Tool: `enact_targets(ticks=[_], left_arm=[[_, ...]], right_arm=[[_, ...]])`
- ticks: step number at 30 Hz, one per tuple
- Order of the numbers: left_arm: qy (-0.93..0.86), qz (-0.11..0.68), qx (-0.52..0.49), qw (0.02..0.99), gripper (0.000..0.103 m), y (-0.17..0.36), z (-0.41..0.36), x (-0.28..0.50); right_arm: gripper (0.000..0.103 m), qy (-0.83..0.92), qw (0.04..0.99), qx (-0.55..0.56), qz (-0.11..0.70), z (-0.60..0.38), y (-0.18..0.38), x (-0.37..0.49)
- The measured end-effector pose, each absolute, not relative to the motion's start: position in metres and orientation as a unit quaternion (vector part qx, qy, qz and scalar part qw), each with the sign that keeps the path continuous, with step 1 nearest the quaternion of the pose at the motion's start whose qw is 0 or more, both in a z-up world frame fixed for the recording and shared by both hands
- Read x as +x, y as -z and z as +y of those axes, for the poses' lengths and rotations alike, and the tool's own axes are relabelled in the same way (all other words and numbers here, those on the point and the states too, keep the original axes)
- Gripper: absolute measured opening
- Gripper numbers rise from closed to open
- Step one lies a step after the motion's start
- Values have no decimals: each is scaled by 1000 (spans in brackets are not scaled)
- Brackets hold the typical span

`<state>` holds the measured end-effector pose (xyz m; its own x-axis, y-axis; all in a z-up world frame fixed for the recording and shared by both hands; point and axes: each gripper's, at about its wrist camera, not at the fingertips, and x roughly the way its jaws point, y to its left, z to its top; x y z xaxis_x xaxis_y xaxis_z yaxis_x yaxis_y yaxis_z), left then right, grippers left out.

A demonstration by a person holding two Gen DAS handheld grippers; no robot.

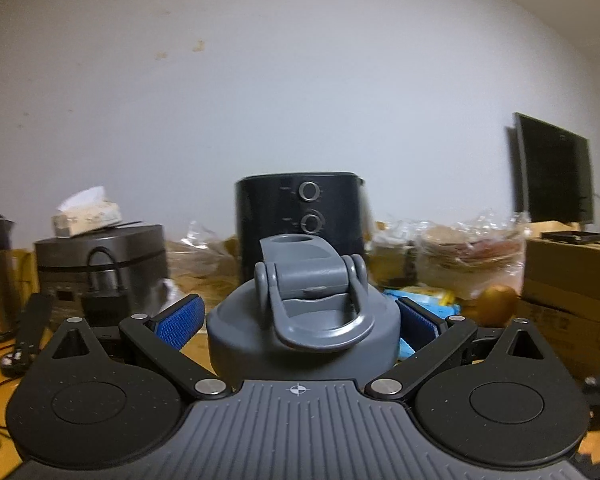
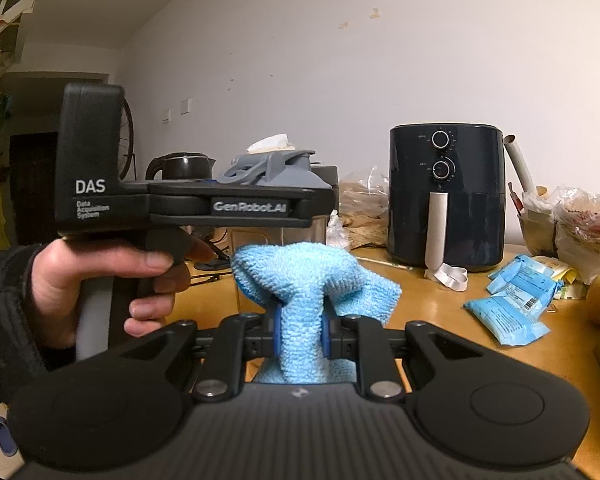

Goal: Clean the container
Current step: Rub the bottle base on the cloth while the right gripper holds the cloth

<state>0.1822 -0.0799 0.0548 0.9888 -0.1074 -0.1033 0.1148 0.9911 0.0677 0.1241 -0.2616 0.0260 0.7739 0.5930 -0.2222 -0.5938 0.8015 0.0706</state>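
Note:
A container with a grey flip lid (image 1: pixel 304 312) and carry loop stands between the blue pads of my left gripper (image 1: pixel 300 320). The right pad touches the lid and the left pad shows a small gap beside it. In the right wrist view the left gripper (image 2: pixel 256 196) holds the container's clear body (image 2: pixel 276 232) just below the grey lid (image 2: pixel 276 170), above the wooden table (image 2: pixel 440 320). My right gripper (image 2: pixel 300 326) is shut on a light blue cloth (image 2: pixel 308 280), which bunches up in front of the container's body.
A dark air fryer (image 2: pixel 446 192) stands at the back. Blue packets (image 2: pixel 512 300), plastic bags of food (image 2: pixel 588 220), a kettle (image 2: pixel 180 166), a rice cooker (image 1: pixel 100 264) with a tissue box, a cardboard box (image 1: pixel 572 280) and a monitor (image 1: pixel 552 172) crowd the table.

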Motion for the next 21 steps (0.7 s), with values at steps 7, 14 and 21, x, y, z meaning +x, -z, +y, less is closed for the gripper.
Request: enact_targets(ticks=[7,14,21], left_arm=[[2,41,21,999,103,-56,-92,183],[-48,50,10,998,103,-57,-104,186],[-88,41,11,995,103,-60,-115,186]], right_arm=[[16,-311,943,-1,117,-263,-26,122],[15,-307,944,0,119,-264,-24,122],[15,-306,944,-1,121,-264,-24,123]])
